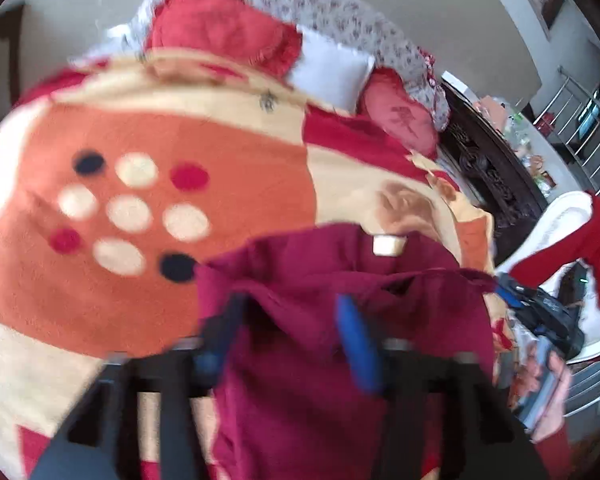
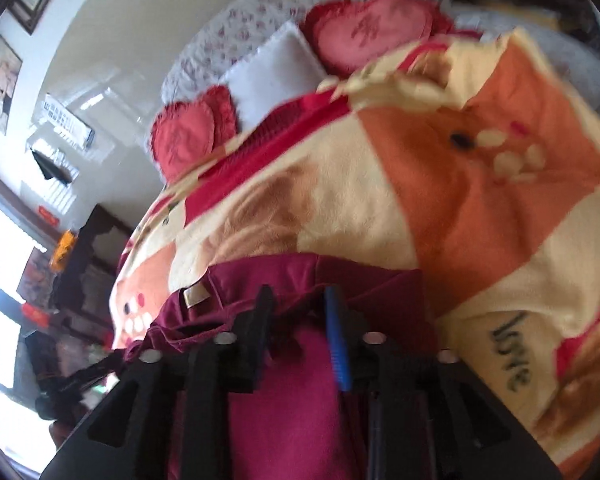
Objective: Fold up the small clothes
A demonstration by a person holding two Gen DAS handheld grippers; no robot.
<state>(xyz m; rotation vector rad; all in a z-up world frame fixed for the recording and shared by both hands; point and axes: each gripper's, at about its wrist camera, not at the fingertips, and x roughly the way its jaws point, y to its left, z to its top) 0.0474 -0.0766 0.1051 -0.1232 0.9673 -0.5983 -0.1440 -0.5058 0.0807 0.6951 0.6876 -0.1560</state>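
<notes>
Both of your grippers are clamped on the maroon garment [image 1: 340,280]: your left gripper [image 1: 292,316] has cloth bunched between its fingers, and your right gripper [image 2: 300,312] pinches the edge near the tan label [image 2: 196,295]. The garment hangs from the two grips, lifted just above the blanket [image 1: 160,128], with the label up at its top edge. Beyond the blanket's far end you have red heart cushions [image 2: 188,136] either side of a white pillow [image 2: 276,72], against the floral headboard [image 1: 340,16].

Matt maroon cloth garment [image 1: 320,360] — on fuzzy fleece blanket [image 1: 160,208].
</notes>
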